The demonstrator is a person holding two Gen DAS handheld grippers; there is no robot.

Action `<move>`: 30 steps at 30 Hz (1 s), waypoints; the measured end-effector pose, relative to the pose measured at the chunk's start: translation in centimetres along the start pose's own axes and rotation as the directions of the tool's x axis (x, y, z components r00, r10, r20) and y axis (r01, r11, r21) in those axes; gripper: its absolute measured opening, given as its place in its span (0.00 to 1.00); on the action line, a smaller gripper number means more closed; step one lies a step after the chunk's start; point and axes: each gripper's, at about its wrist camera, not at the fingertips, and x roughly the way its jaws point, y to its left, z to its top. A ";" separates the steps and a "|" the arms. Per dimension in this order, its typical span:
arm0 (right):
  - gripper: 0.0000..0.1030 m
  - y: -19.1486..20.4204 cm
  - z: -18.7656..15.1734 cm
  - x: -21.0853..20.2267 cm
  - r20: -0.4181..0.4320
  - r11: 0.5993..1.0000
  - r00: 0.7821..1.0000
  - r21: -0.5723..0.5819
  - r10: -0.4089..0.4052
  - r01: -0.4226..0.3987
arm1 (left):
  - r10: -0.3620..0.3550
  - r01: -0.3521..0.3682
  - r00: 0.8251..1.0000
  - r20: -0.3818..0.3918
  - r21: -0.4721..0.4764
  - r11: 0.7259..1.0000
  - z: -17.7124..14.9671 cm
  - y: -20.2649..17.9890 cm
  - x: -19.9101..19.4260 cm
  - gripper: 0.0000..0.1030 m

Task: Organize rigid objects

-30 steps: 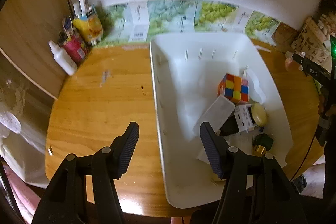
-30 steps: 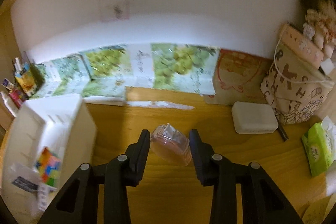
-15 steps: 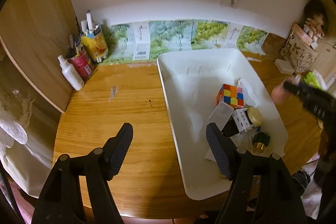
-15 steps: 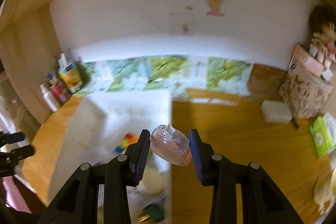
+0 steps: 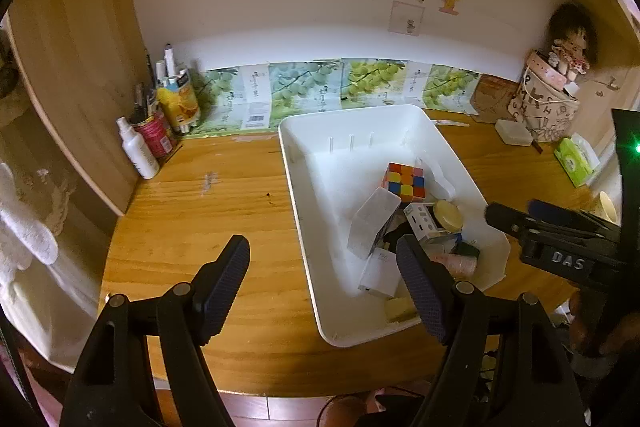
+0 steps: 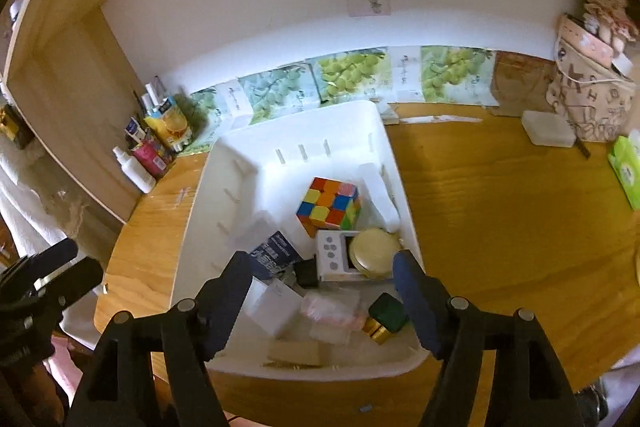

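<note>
In the right wrist view we see the right gripper (image 6: 322,275) at the lower centre of the frame, its jaws spread wide after just opening, with nothing pinched between them. Below the gap, at the near end of the white plastic bin (image 6: 192,227), lies the small clear pink-tinted plastic case (image 6: 334,309), blurred, resting among the other items and touching neither pad. Just right of it sits a dark green bottle with a gold cap (image 6: 386,317). Higher in the frame, inside the same bin, we see a multicoloured puzzle cube (image 6: 330,203), a round cream-lidded jar (image 6: 374,253) and a white box with grey dots (image 6: 332,255) beside the jar.

In the left wrist view the left gripper (image 5: 322,283) is at the bottom centre, jaws likewise spread and empty, having opened a little further; its left finger hangs over the bare wooden tabletop (image 5: 208,211), its right finger over the bin's (image 5: 292,163) near end. The pink case (image 5: 456,263) shows just right of that finger. The right gripper enters from the right edge (image 5: 560,243), over the bin's right rim.
</note>
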 end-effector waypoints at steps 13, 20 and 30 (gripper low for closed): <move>0.80 -2.5 -2.9 -4.6 -0.126 0.996 0.990 0.066 -0.056 0.065 | -0.010 0.004 0.996 -0.088 -0.073 0.997 -0.6 -4.7 -0.9 0.77; 0.83 -4.3 -3.7 -7.2 -0.172 0.998 0.983 -0.002 -0.064 0.064 | 0.024 -0.040 0.995 -0.101 -0.157 0.987 -0.2 -8.0 -1.0 0.95; 0.99 -9.2 -3.0 -9.0 -0.144 0.993 0.985 -0.079 -0.094 0.084 | 0.154 -0.177 0.979 -0.132 -0.184 0.967 0.1 -12.4 -1.0 0.97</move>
